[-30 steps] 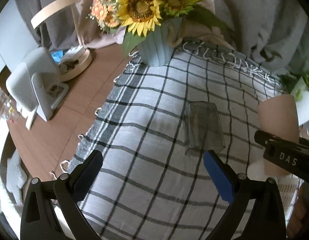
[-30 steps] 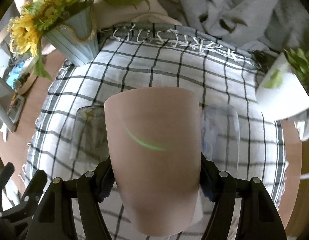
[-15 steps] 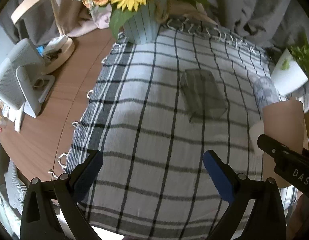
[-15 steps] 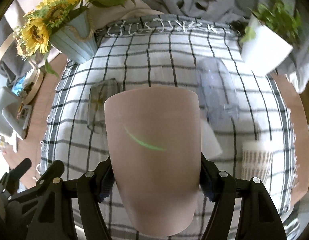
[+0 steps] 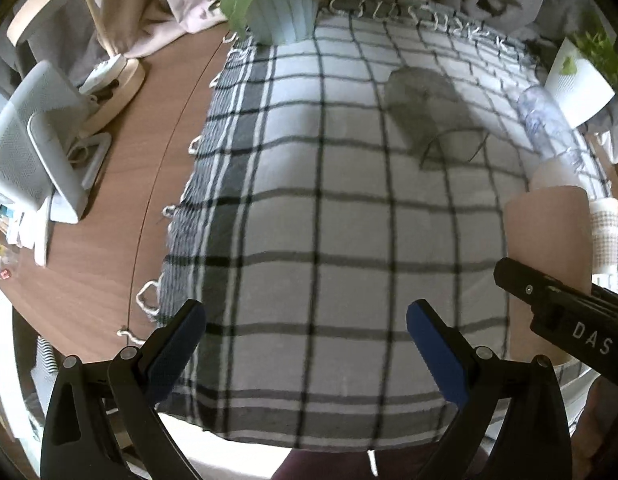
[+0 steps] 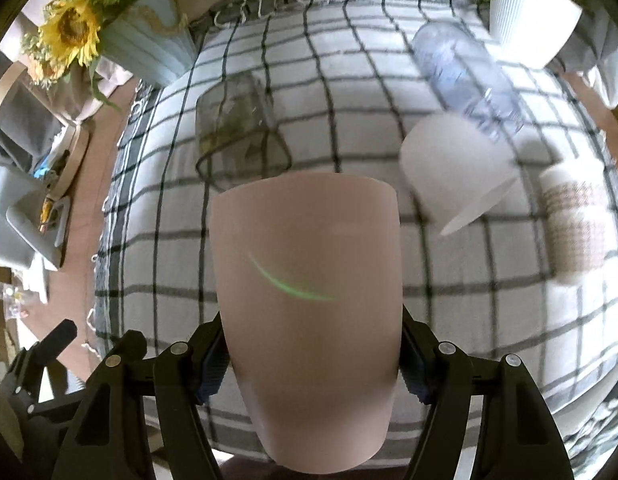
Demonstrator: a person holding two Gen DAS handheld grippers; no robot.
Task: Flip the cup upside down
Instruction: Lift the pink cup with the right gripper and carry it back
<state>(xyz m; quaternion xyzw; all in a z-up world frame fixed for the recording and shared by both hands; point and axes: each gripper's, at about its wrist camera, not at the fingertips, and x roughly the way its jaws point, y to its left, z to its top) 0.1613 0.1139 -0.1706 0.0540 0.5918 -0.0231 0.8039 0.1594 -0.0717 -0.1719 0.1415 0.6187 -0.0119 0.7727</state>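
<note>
Cup [image 6: 309, 264], 1 pink tumbler with a thin green streak on its wall, sits pinched between the 2 fingers of the right gripper [image 6: 315, 364], whose jaws press on its narrower end close to the camera while its wide end points away over the cloth; it is held above the checked tablecloth [image 6: 449, 280], not touching it. From the left wrist view the same cup [image 5: 547, 248] shows at the right edge with the right gripper's black finger across it. The left gripper [image 5: 305, 336] hangs over the near part of the cloth with its 2 blue-padded jaws spread wide and nothing between them. On the cloth I count 4 other cups: 1 smoky clear glass [image 6: 239, 124], 1 clear plastic cup with blue print [image 6: 467, 76], 1 plain white cup [image 6: 453, 164] just beside it, and 1 white cup with a brown dotted band [image 6: 575, 224] at the right. 1 pale blue vase of sunflowers [image 6: 145, 48] and 1 white plant pot [image 6: 533, 12] stand at the far corners.
</note>
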